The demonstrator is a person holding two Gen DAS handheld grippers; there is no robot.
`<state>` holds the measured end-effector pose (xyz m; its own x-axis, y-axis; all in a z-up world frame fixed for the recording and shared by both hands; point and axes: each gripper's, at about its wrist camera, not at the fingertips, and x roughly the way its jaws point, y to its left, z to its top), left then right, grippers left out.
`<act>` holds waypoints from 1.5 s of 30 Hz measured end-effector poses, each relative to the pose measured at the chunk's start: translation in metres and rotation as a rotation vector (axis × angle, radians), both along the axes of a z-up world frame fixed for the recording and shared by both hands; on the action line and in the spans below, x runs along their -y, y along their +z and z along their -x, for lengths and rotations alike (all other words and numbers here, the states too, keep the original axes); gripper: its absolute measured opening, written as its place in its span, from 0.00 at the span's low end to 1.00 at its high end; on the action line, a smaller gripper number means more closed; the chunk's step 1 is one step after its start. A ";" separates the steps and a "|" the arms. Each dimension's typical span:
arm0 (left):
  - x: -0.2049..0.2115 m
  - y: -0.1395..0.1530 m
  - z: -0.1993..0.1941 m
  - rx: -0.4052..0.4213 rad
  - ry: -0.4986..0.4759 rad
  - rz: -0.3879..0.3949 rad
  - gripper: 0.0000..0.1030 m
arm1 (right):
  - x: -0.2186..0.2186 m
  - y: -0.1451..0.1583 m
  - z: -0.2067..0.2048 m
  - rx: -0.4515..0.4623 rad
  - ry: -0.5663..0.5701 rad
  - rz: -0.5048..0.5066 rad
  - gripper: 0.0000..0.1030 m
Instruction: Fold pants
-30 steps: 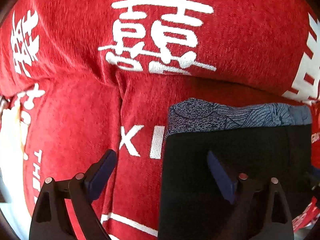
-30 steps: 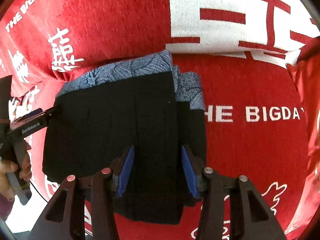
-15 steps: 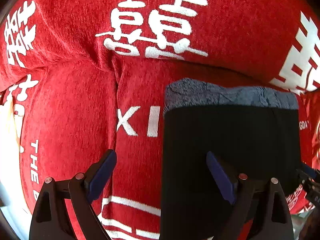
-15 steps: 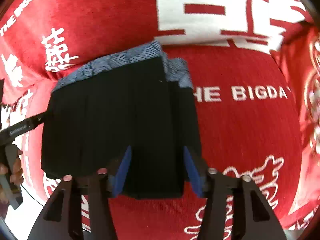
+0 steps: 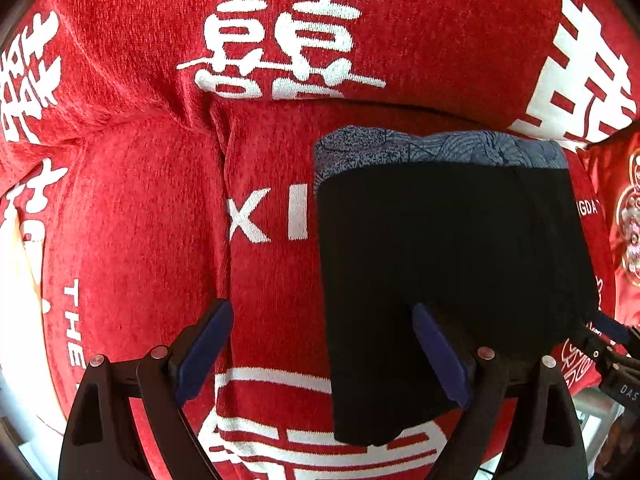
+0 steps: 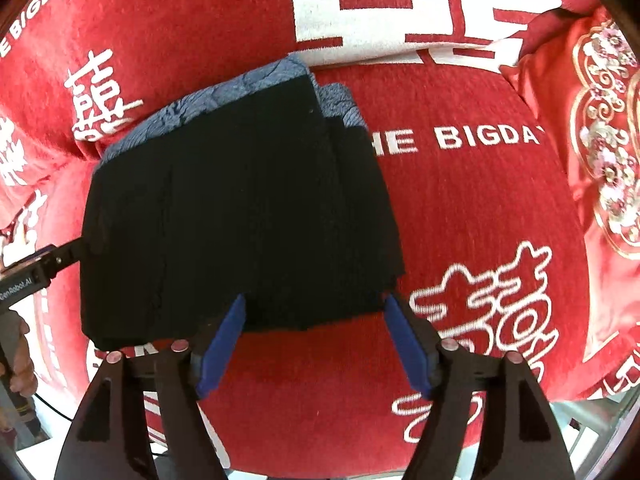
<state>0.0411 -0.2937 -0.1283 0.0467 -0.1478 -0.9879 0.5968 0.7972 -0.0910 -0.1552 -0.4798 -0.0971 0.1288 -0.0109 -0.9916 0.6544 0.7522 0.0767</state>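
Folded black pants (image 5: 452,264) lie flat on a red sofa cover (image 5: 140,220), stacked on a folded blue-grey patterned garment (image 5: 400,148). My left gripper (image 5: 322,320) hovers open over the pants' left edge, one finger above the cloth and the other above the cover, holding nothing. In the right wrist view the pants (image 6: 240,208) sit centre-left. My right gripper (image 6: 315,304) hangs over their near right corner with its jaws opening; the pads stand clear of the cloth. The left gripper (image 6: 40,268) shows at the pants' left side.
A red cushion (image 6: 600,140) with gold and pink embroidery leans at the right end of the sofa. The cover carries large white characters and lettering. A hand (image 6: 16,360) holds the left tool's handle. The sofa's front edge runs along the bottom, with pale floor beyond.
The right gripper's jaws have widened and it has slid toward the pants' near right corner. The left gripper has pulled slightly away, still open. The pants lie still.
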 end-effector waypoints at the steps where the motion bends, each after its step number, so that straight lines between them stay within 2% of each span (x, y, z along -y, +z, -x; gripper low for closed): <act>1: -0.001 0.000 0.001 -0.001 -0.003 0.001 0.89 | -0.002 0.001 0.001 0.001 -0.004 -0.003 0.74; 14: -0.012 0.001 0.012 -0.033 -0.058 0.023 0.89 | -0.028 0.002 0.025 0.039 -0.063 -0.045 0.76; 20: -0.012 0.001 0.010 -0.050 -0.029 0.048 0.90 | -0.020 0.003 0.032 0.089 -0.053 -0.086 0.78; 21: -0.012 0.001 0.008 -0.062 -0.015 0.058 1.00 | -0.017 0.003 0.032 0.094 -0.048 -0.091 0.78; 24: -0.010 0.001 0.005 -0.085 0.021 0.083 1.00 | -0.005 0.002 0.029 0.106 -0.038 -0.119 0.79; 29: -0.004 -0.005 -0.001 -0.083 0.038 0.058 1.00 | 0.020 0.002 0.023 0.158 -0.030 -0.175 0.81; 36: -0.001 -0.016 -0.025 -0.138 0.107 0.063 1.00 | 0.067 -0.003 0.017 0.202 -0.043 -0.229 0.82; 41: 0.009 -0.026 -0.028 -0.169 0.099 0.060 1.00 | 0.100 -0.019 0.011 0.191 -0.039 -0.292 0.85; 45: 0.016 -0.028 -0.027 -0.187 0.098 0.094 1.00 | 0.113 -0.034 0.004 0.191 -0.014 -0.356 0.88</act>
<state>0.0678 -0.3097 -0.1561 -0.1168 -0.2437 -0.9628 0.4829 0.8332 -0.2695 -0.1595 -0.5931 -0.1310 0.3137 0.3259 -0.8918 0.6134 0.6474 0.4523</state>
